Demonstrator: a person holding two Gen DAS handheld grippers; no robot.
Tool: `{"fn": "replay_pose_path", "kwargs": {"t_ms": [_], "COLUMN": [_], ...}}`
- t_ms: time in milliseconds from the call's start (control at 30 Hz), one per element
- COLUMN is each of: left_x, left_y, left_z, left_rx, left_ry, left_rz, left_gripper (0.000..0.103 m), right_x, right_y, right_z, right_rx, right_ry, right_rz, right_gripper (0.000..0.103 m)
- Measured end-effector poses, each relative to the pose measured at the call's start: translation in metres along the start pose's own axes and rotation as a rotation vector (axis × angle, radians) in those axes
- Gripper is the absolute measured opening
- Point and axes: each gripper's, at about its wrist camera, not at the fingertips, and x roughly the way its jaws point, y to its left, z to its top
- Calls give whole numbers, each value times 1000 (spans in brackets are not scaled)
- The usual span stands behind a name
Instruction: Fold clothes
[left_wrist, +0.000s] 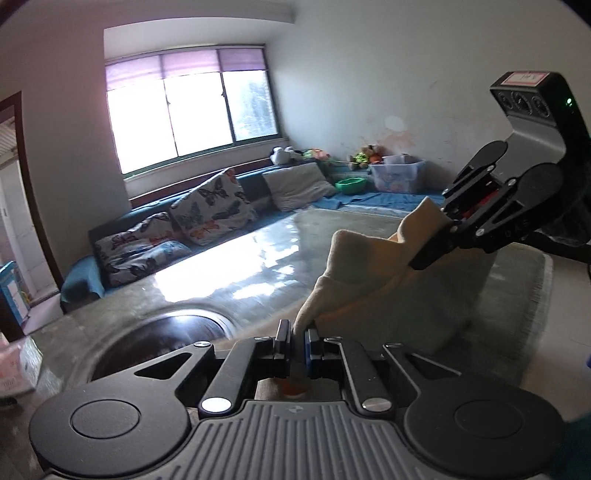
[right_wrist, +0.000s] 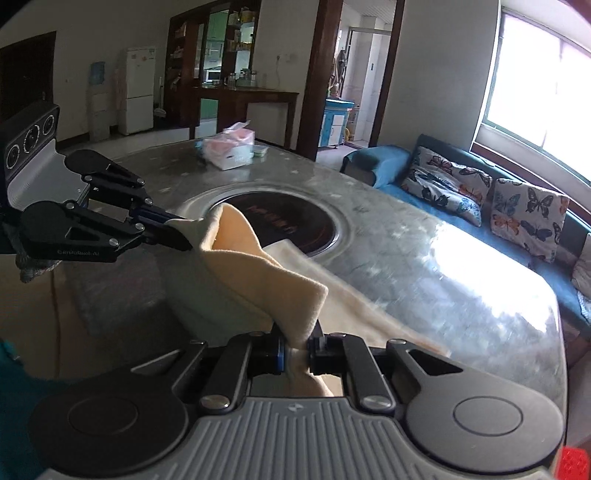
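A cream-coloured garment (left_wrist: 376, 273) hangs lifted above the glass-topped table (left_wrist: 258, 266), pinched at two points. My left gripper (left_wrist: 297, 341) is shut on one corner of it at the bottom of the left wrist view. The right gripper (left_wrist: 439, 236) comes in from the right there, shut on the other corner. In the right wrist view the cloth (right_wrist: 258, 273) sags between my right gripper (right_wrist: 297, 350), shut on its near edge, and the left gripper (right_wrist: 177, 230) at the left. The lower part of the cloth trails down onto the table (right_wrist: 424, 258).
A round dark inset (right_wrist: 291, 221) sits in the middle of the table, with a tissue box (right_wrist: 231, 147) at the far end. A blue sofa with butterfly cushions (left_wrist: 214, 206) runs under the window. A wooden cabinet (right_wrist: 218, 62) and a white fridge (right_wrist: 139, 88) stand further back.
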Motion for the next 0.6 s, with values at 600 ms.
{"fn": "replay_pose_path", "kwargs": {"t_ms": [600], "left_x": [144], "left_y": [61], "left_z": [-12], "left_rx": [-205], "left_ry": [249], "left_rz": [151], "left_gripper": [23], "right_x": [145], "right_y": [-95], "right_z": [-7], "right_rx": [293], "right_ry": [95], "right_rz": [-119], "right_gripper": [32]}}
